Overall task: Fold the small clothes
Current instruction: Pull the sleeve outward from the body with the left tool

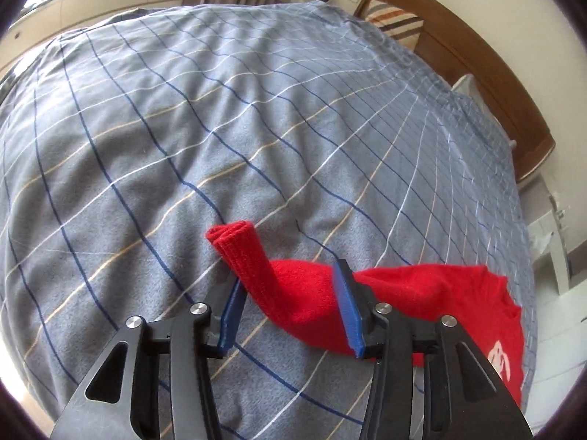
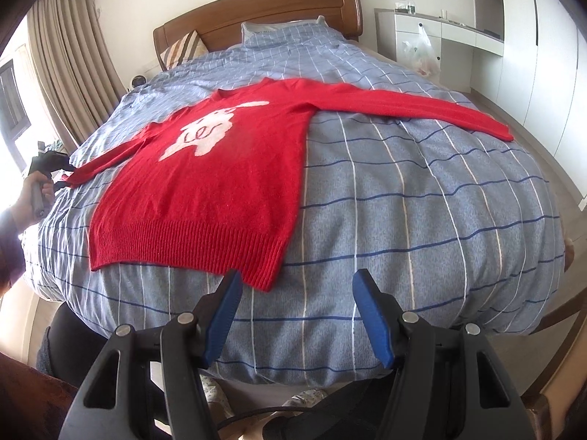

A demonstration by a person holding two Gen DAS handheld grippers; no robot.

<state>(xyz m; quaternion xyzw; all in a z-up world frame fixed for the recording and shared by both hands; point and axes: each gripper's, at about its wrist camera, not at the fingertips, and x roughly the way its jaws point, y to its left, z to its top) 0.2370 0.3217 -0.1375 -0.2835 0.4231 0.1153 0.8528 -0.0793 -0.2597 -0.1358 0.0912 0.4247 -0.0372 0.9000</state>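
Observation:
A red knitted sweater [image 2: 220, 183] with a white cartoon figure lies flat on the bed, face up, both sleeves spread out. In the left wrist view its ribbed sleeve cuff [image 1: 234, 249] runs up between the blue pads of my left gripper [image 1: 288, 278]. The jaws stand apart and the sleeve lies loose between them. The right wrist view shows that gripper [image 2: 47, 172] in a hand at the far left, at the sleeve's end. My right gripper [image 2: 297, 278] is open with nothing in it, just in front of the hem's right corner [image 2: 264, 282].
A grey-blue checked blanket [image 2: 403, 201] covers the bed. A wooden headboard [image 2: 256, 3] and a striped pillow [image 2: 181, 49] are at the far end. Curtains [image 2: 66, 55] hang on the left, and a white cabinet with a plastic bag [image 2: 422, 55] stands on the right.

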